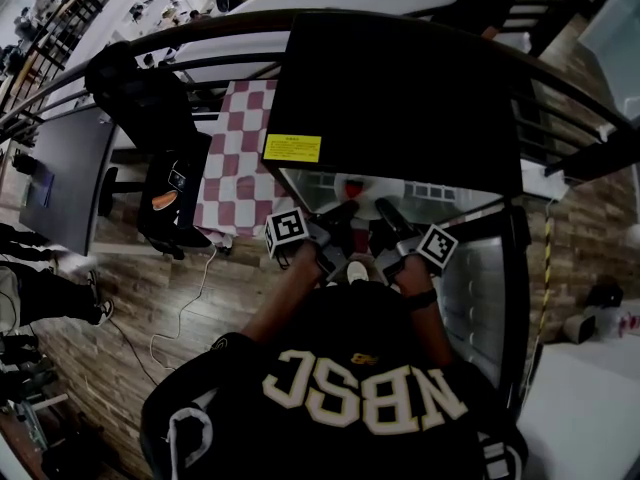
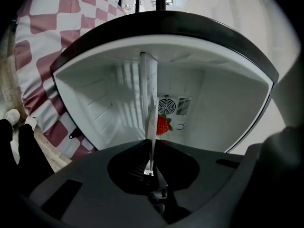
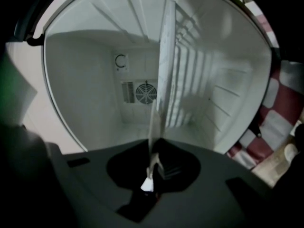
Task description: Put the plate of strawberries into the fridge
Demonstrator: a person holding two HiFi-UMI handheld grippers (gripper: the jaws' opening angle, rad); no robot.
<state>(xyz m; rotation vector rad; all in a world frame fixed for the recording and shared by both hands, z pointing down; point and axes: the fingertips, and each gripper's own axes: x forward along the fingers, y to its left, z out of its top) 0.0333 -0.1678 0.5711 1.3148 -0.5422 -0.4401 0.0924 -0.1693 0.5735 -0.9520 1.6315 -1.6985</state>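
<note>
A white plate [image 1: 364, 198] carries a red strawberry [image 1: 352, 185] and hangs at the mouth of the open fridge [image 1: 400, 98], low in front of me. My left gripper [image 1: 340, 218] is shut on its left rim, my right gripper [image 1: 385, 216] on its right rim. In the left gripper view the plate [image 2: 149, 99] shows edge-on, running up from the gripper [image 2: 152, 145], with a strawberry [image 2: 163, 125] just right of it. In the right gripper view the plate's edge [image 3: 166, 65] rises from the gripper [image 3: 156, 148] against the white fridge interior [image 3: 95, 80].
The fridge's back wall has a round fan vent [image 2: 167, 106]. Its door [image 1: 480, 288] stands open on the right. A red-and-white checked cloth [image 1: 235, 158] lies left of the fridge, with a black chair [image 1: 150, 108] beyond it. Dark railings [image 1: 560, 138] curve behind.
</note>
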